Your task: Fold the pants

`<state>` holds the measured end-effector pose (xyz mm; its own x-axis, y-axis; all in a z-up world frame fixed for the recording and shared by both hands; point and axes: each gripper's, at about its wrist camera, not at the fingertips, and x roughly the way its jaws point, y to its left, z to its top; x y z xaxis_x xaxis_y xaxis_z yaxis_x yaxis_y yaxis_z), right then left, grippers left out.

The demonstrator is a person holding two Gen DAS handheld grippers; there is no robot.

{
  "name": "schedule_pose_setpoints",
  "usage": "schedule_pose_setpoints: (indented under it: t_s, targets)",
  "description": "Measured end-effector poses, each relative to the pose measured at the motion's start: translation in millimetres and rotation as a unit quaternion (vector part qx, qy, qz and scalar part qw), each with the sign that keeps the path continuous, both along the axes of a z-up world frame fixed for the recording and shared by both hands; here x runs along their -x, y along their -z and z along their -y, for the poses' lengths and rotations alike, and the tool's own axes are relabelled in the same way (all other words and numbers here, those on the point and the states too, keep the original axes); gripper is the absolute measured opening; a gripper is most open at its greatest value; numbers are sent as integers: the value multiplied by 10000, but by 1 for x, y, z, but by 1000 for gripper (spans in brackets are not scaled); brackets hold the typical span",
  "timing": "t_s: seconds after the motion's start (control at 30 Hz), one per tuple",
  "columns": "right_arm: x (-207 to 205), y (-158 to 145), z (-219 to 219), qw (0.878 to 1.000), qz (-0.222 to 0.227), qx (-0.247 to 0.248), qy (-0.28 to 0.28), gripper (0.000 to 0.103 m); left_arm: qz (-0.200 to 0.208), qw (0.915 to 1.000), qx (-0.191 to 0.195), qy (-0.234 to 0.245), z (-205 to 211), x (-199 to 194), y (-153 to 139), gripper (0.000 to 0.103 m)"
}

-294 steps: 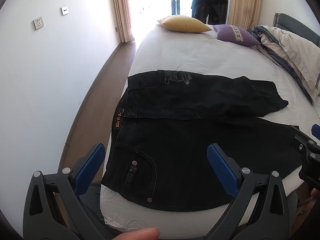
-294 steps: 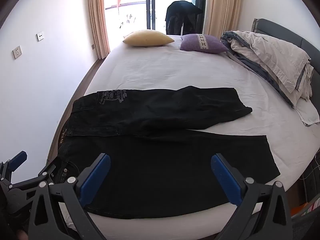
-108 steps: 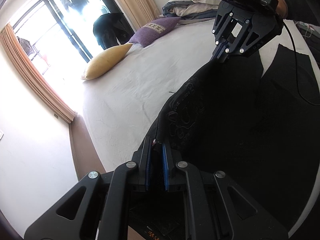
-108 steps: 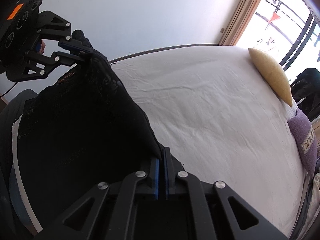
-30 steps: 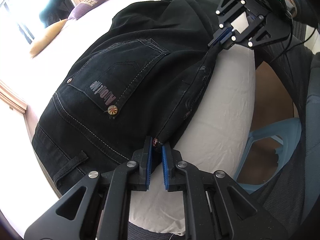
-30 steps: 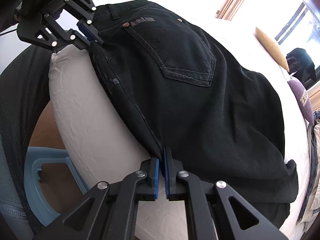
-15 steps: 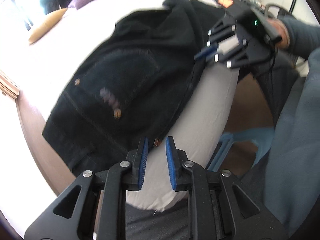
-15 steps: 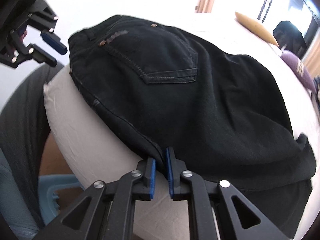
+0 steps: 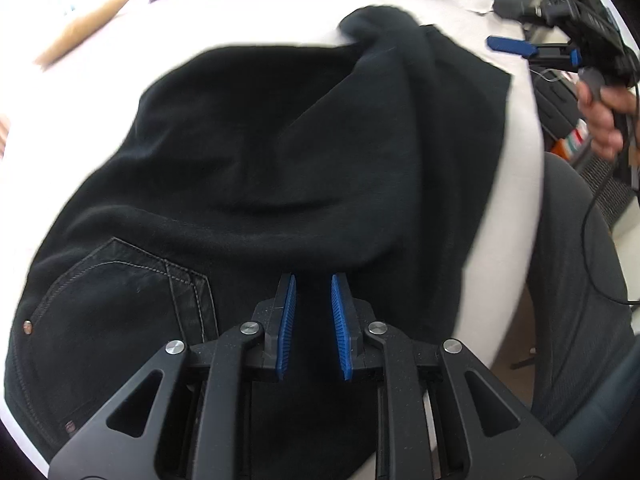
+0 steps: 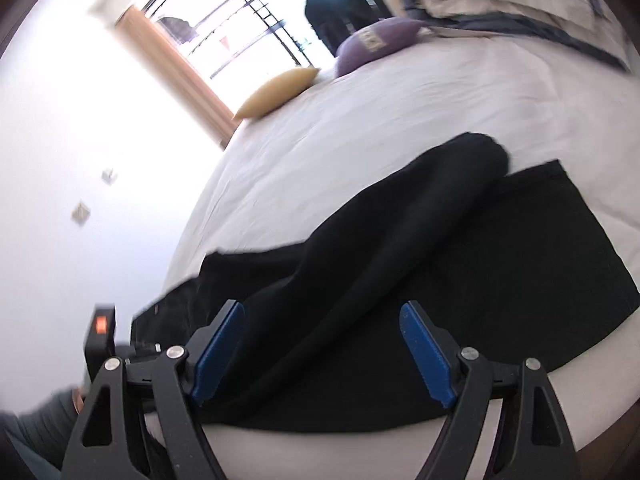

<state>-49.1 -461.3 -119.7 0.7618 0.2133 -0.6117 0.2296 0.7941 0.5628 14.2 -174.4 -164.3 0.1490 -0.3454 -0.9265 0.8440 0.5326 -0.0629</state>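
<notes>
A: Pants (image 9: 280,152) lie on the bed (image 10: 400,120) near its front edge, one leg laid over the other. Long axis runs from the waist and back pocket (image 9: 120,300) out to the leg ends.

B: Which hand is nearer?

A: Left gripper (image 9: 312,320) sits low over the seat, cloth directly under and ahead of it; jaws narrow, a small gap, nothing between them. Right gripper (image 10: 320,344) hovers off the front edge, jaws wide and empty, pants (image 10: 400,272) ahead of it.

B: Next grab?

A: My guess: the leg ends, nearer the right gripper.

B: View differences?

A: Left view shows pocket stitching and the right gripper (image 9: 532,50) beyond the leg ends. Right view shows the window, a yellow pillow (image 10: 280,92), a purple pillow (image 10: 376,46).
</notes>
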Motion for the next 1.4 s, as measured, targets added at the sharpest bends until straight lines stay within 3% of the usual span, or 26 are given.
schedule_pose_setpoints:
  t_s: [0.07, 0.17, 0.27, 0.4, 0.43, 0.53, 0.67, 0.8, 0.97, 1.0, 1.07, 1.17, 1.4]
  targets:
    - [-6, 18, 50, 9953, -94, -697, 672, 83, -250, 9995, 81, -168, 3, -11, 8, 17]
    - [-22, 49, 101, 9799, -136, -1563, 1232, 76, -656, 9968, 212, -405, 1, -26, 14, 17]
    - [-38, 70, 117, 9689, -125, -2055, 1373, 73, -688, 9967, 161, -405, 5, -28, 16, 17]
    - [-59, 78, 118, 9694, -346, -1995, 1387, 68, -641, 9969, 127, -446, 21, -28, 15, 17]
    - [-62, 77, 118, 9710, -346, -1929, 1370, 63, -643, 9968, 138, -453, 21, -28, 14, 17]
    - [-62, 72, 117, 9747, -374, -1772, 1309, 7, -680, 9962, 219, -489, 9, -30, 17, 17]
    - [-61, 53, 114, 9820, -254, -1361, 1289, 6, -673, 9960, 272, -517, 2, -29, 18, 17]
    - [-51, 10, 111, 9854, 77, -964, 1403, 5, -652, 9961, 254, -532, 1, -28, 17, 17]
    - [2, -28, 108, 9799, 119, -730, 1850, 6, -708, 9952, 334, -585, 0, -30, 16, 17]
    - [14, -24, 108, 9766, -50, -625, 2057, 6, -720, 9950, 354, -599, -1, -30, 18, 17]
    - [46, -3, 114, 9594, -600, -507, 2710, 15, -699, 9952, 354, -586, -2, -30, 18, 17]
    - [93, 30, 118, 9381, -1029, -711, 3229, 15, -666, 9957, 317, -561, -3, -30, 17, 17]
    - [121, 50, 116, 9410, -787, -1010, 3133, 16, -614, 9961, 235, -581, 2, -27, 14, 17]
